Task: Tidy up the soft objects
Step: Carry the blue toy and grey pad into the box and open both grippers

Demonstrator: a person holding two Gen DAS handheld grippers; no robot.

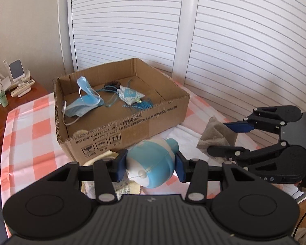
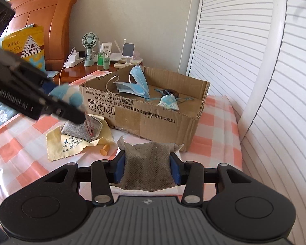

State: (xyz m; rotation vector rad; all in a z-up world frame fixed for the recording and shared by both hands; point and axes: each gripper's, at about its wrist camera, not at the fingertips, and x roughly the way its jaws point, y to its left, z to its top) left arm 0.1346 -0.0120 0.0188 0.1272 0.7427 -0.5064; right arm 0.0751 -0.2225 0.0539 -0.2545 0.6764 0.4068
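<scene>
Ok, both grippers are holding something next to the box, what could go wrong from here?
1. The round blue toy is pinched only at its sides by the left gripper; it might squirt out.
2. The grey cloth in the right gripper hangs loose and could snag the cardboard box wall.

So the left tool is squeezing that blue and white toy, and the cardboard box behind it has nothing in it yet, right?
Not quite. The left tool does grip the toy, but the box already holds face masks and a small pouch, as the left wrist view shows.

Matt corrugated cardboard box (image 1: 165,114); perforated grey cloth (image 2: 146,169); glossy wooden nightstand (image 1: 2,110).
</scene>
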